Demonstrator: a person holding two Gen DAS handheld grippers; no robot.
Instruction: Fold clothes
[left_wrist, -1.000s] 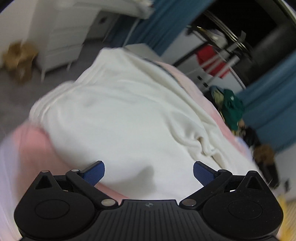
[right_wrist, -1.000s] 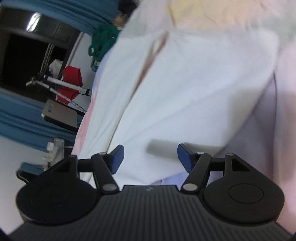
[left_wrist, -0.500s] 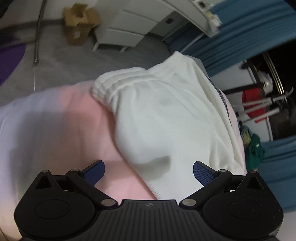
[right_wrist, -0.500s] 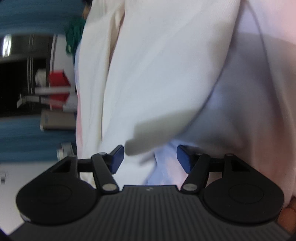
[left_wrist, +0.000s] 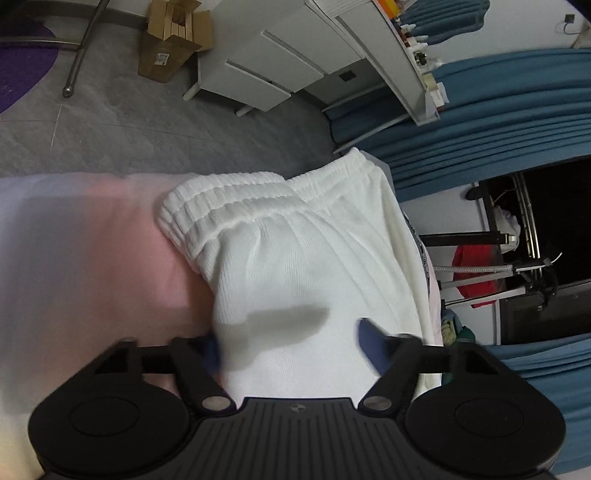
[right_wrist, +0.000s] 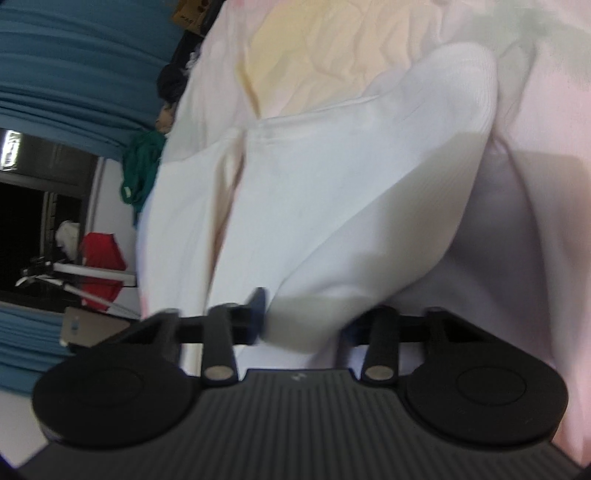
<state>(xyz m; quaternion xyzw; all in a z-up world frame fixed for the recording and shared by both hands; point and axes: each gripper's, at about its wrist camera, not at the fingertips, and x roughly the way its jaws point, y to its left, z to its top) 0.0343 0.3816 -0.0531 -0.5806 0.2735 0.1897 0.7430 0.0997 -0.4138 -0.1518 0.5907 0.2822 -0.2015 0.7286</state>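
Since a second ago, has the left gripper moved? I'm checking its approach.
Yes. The left gripper swung toward the white garment's ribbed waistband end; the white drawers now sit top centre.

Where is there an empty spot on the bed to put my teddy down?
Free: the pink sheet beside the ribbed waistband of the white pants, and the yellowish patch beyond the pants. Crowded: the middle, where both grippers, left and right, are closing on the pants.
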